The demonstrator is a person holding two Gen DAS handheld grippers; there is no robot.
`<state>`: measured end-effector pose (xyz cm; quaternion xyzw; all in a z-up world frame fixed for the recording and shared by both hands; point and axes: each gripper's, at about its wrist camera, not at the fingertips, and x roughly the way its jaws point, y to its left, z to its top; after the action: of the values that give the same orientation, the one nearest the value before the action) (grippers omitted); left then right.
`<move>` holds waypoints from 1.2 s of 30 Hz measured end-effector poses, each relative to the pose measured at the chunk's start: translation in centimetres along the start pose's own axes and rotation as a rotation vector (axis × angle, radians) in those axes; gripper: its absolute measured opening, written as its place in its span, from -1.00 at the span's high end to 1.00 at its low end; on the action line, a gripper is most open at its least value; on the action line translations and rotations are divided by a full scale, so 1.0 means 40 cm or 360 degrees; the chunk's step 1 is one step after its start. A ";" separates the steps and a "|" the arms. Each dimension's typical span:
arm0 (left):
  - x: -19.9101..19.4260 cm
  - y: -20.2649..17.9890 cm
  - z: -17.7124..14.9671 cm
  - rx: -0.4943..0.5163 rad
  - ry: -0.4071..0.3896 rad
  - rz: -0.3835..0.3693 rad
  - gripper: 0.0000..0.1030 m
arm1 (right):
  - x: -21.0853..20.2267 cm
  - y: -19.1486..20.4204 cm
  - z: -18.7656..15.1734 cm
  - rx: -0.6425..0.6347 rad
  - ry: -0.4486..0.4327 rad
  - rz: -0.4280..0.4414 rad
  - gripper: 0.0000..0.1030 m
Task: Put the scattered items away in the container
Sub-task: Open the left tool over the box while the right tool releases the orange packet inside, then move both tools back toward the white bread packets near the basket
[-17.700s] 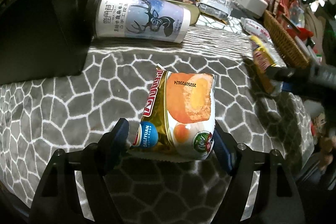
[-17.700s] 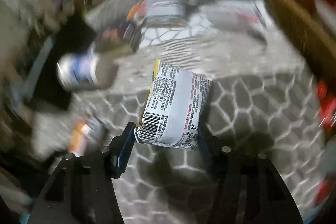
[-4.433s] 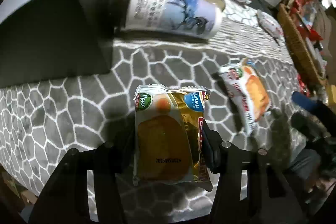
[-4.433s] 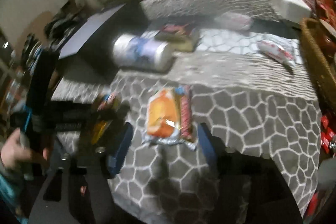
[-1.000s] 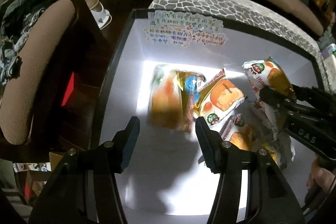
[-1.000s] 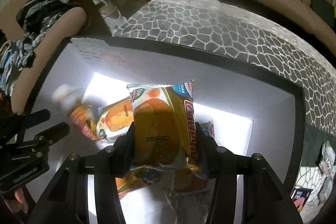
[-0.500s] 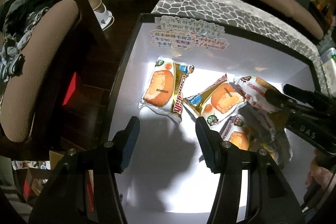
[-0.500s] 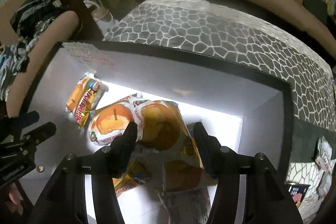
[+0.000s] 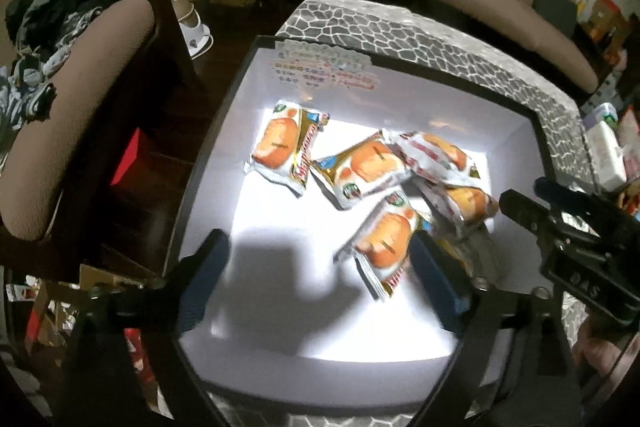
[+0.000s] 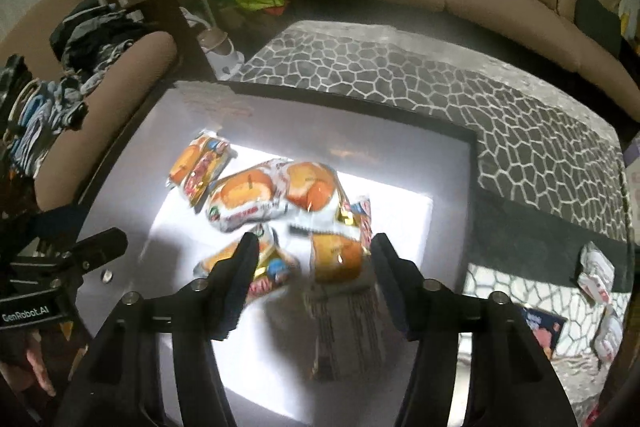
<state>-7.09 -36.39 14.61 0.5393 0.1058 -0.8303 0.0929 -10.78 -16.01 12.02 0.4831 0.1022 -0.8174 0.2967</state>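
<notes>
Left gripper [image 9: 316,267] above the container [image 9: 224,131], jaws just sprung wide, nothing between them. Right gripper [image 10: 312,267] likewise over it, jaws partly spread and just opening, no packet pinched. Five or so snack packets [image 9: 360,171] lie loose on the white floor inside, one apart [image 9: 286,145] at left, others overlapping.

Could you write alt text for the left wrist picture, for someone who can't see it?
Several orange snack packets lie inside a white-lined black box, seen from above between the open left gripper; the right gripper reaches in from the right.
</notes>
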 end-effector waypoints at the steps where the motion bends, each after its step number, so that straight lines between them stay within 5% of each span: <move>1: -0.007 -0.007 -0.008 -0.0001 0.0002 -0.0001 -1.00 | -0.018 -0.002 -0.011 0.0005 -0.0011 0.0011 -0.44; 5: -0.044 -0.035 -0.050 -0.0004 0.0000 0.0027 -1.00 | -0.077 -0.012 -0.043 0.0026 -0.0048 0.0053 -0.62; 8: -0.062 -0.047 -0.078 -0.0014 0.0001 0.0028 -1.00 | -0.123 -0.022 -0.072 0.0034 -0.0072 0.0055 -1.00; 26: -0.205 -0.179 -0.216 0.0017 -0.0092 -0.0020 -1.00 | -0.350 -0.155 -0.246 0.0140 -0.0205 0.0011 -1.00; 36: -0.216 -0.386 -0.304 0.0174 -0.0133 -0.0194 -1.00 | -0.407 -0.384 -0.419 0.0355 -0.0202 -0.0036 -1.00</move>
<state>2.89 -17.87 18.84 0.5010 0.0889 -0.8607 0.0170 -1.72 10.23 15.44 0.4593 -0.0029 -0.8559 0.2378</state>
